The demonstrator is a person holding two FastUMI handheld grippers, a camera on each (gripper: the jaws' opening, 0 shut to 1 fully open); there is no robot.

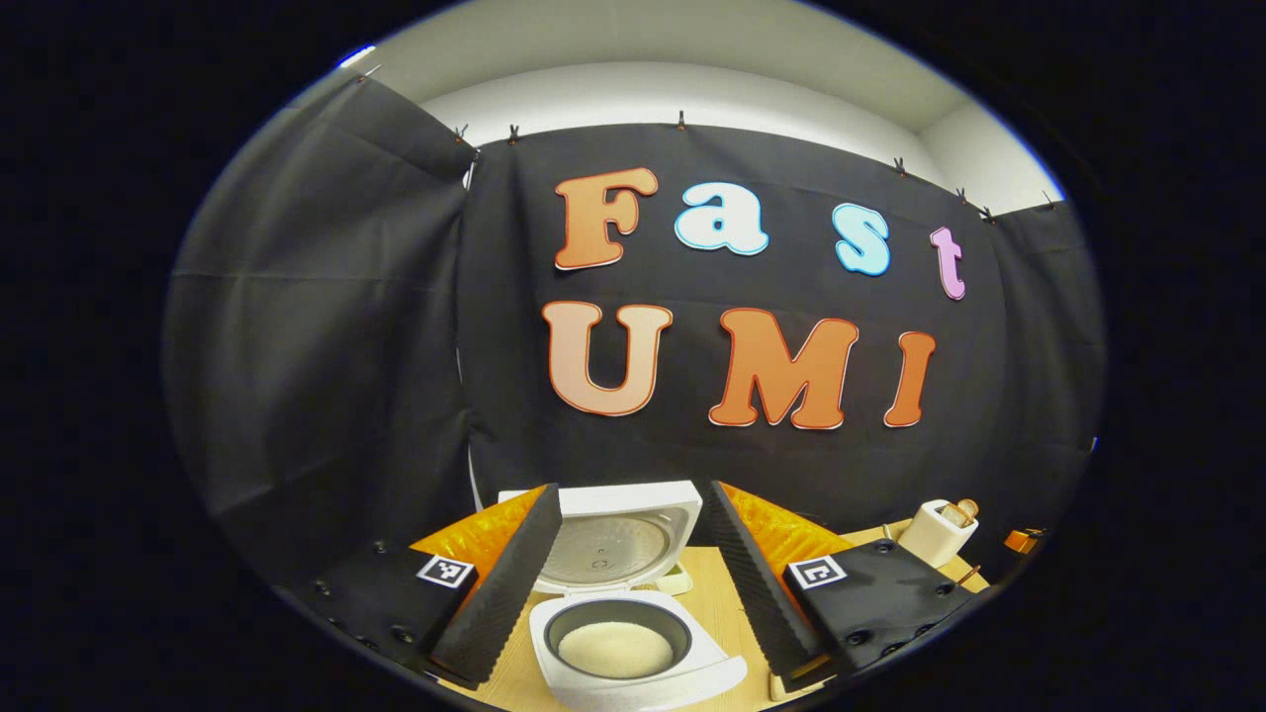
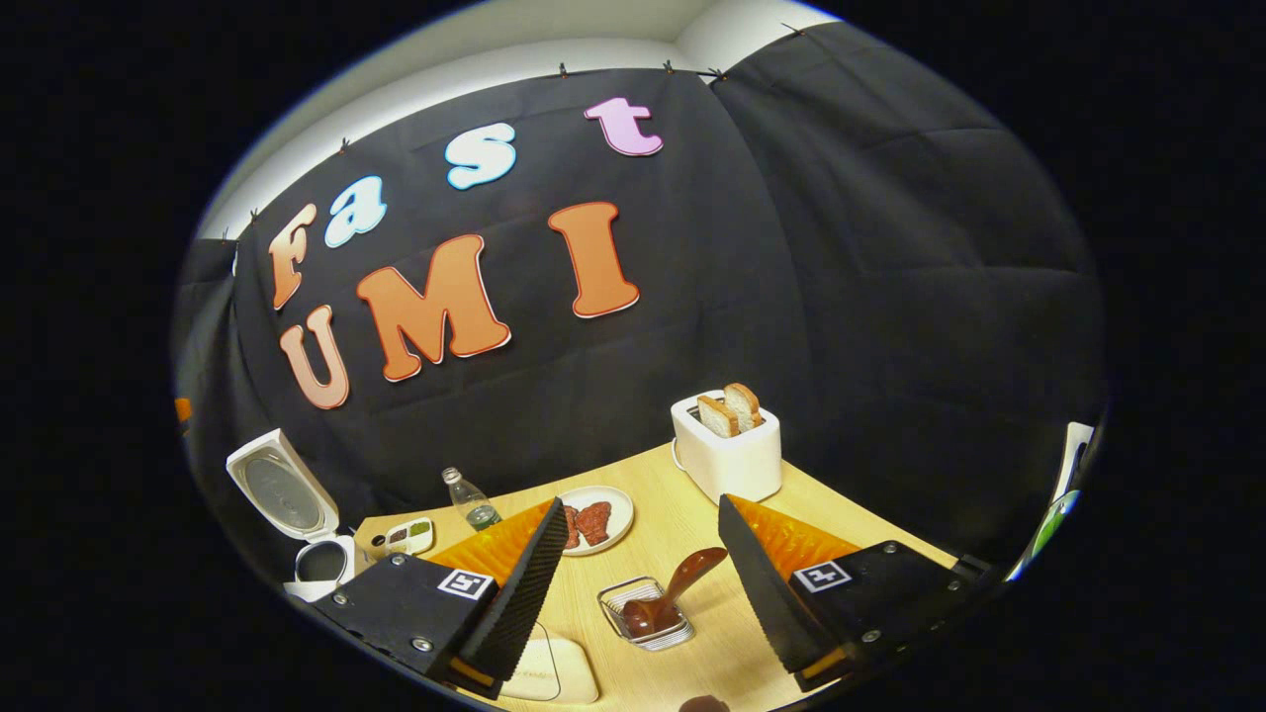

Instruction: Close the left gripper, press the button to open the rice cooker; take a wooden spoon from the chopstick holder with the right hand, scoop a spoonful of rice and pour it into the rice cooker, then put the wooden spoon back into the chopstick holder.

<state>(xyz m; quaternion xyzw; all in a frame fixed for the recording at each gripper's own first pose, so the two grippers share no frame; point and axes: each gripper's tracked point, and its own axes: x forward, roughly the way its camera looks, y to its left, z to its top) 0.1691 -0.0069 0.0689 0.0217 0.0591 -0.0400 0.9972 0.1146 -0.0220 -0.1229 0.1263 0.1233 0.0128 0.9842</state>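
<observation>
The left gripper (image 1: pixel 627 578) hangs released over the open rice cooker (image 1: pixel 633 648); the right gripper (image 2: pixel 641 583), fingers spread, frames the wooden spoon (image 2: pixel 673 593) in its wire holder (image 2: pixel 648 618).

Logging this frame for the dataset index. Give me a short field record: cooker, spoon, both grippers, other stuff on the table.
cooker: white rice cooker, lid up, rice in its dark inner pot
spoon: brown wooden spoon leaning in a wire mesh holder, not gripped
left gripper: fingers open, either side of the cooker
right gripper: fingers open, above the spoon
other: white toaster with bread, round plate, clear bottle
</observation>
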